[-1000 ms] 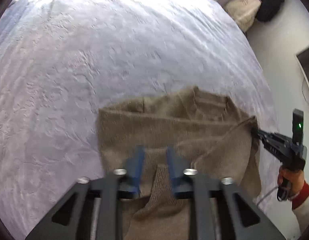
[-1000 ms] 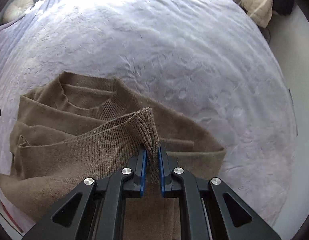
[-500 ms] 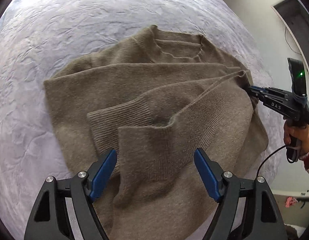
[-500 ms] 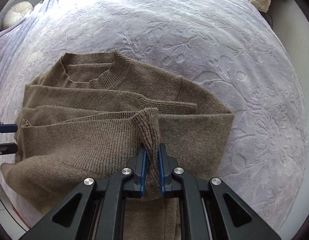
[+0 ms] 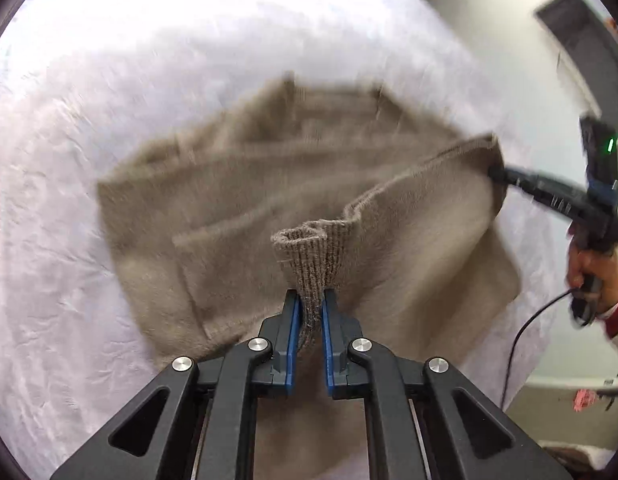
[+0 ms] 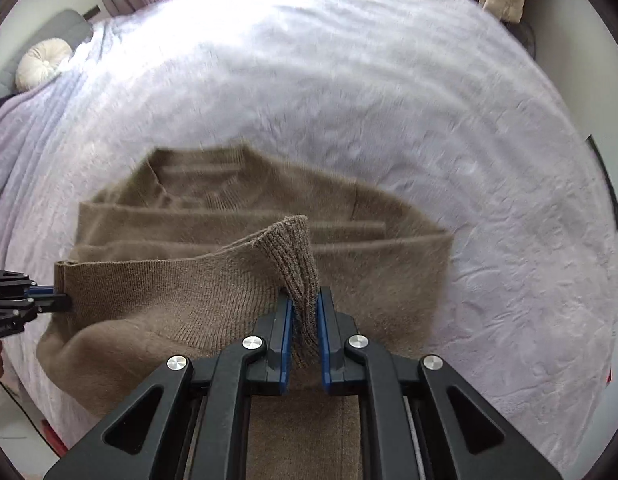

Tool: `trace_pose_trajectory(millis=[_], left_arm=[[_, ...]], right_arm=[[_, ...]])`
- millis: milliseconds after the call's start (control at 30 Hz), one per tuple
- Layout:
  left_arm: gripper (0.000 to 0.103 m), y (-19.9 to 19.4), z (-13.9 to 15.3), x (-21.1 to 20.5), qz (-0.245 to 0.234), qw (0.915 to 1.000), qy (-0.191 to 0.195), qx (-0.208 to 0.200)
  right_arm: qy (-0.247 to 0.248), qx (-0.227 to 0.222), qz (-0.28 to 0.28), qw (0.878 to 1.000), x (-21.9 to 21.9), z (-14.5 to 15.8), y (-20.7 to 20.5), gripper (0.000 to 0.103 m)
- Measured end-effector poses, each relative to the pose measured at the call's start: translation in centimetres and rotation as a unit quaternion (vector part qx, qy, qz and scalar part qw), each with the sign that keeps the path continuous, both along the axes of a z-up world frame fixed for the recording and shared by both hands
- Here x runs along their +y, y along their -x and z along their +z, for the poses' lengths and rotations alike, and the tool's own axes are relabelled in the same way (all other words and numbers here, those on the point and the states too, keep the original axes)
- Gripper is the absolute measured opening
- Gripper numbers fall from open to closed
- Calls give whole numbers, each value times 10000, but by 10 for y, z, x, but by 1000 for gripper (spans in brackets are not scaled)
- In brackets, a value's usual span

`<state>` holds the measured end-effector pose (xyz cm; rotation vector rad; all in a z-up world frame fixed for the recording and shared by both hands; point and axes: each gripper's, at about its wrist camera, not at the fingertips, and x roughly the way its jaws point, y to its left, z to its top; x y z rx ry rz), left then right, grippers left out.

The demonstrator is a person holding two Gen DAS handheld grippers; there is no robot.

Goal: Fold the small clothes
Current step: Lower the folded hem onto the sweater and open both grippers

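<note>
Sweater (image 6: 245,280) lay on the bed (image 6: 389,92), collar at the far end, ribbed hem toward the tools. Left tool (image 5: 309,312) and right tool (image 6: 305,320) each pinched a hem corner, so the fold looked headed straight away, toward the collar.

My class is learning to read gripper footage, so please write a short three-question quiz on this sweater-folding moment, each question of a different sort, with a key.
1. True or false: the left gripper stands open above the brown sweater.
2. Multiple choice: what does the right gripper pinch? A) the neckline B) the ribbed hem C) the round cushion
3. Fill in: the sweater lies on a pale ___ bedspread.

Key
1. False: it is shut on the ribbed hem.
2. B: it grips the hem, while the round cushion lies far off near the headboard.
3. Lilac.
</note>
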<state>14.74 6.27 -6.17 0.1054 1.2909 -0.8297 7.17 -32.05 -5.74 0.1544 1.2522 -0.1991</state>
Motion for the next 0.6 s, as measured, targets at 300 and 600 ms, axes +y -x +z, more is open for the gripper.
trace_pose_trajectory(millis=[300,600], left_arm=[[11,-66,0,1,626,9967,-67,-513],[12,-92,-35,23,1608,9833,-795,-308]], right_arm=[[251,-188,-197,9993,-16,-5,-43,12],[146,247,-502,9983,-33,-51,-56,12]])
